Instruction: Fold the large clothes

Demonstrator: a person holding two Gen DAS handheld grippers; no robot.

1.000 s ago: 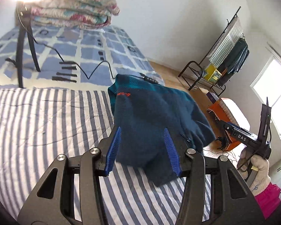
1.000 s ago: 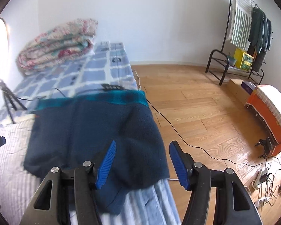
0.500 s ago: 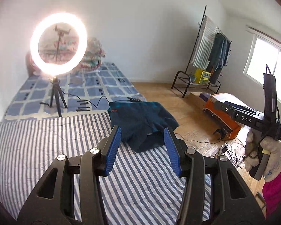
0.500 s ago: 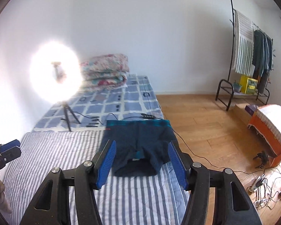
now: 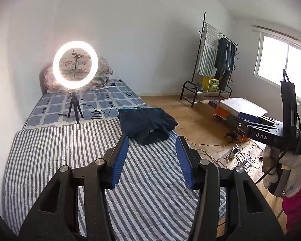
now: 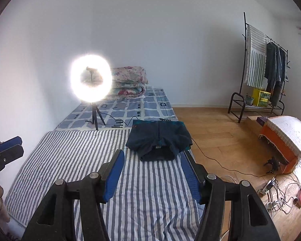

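Both sets of jaws are spread wide and holding nothing. The left gripper (image 5: 151,156) and right gripper (image 6: 152,170) hang over the striped bed (image 6: 70,156) with the dark blue garment (image 6: 159,138) lying well ahead of the jaws, out past their tips, near the bed's edge. It looks folded into a chunky bundle already (thick fleecy stuff, I'd guess). Soft and floppy, probably not slippery. I'd pinch through the doubled layers at the near corners, since one layer would just peel away.
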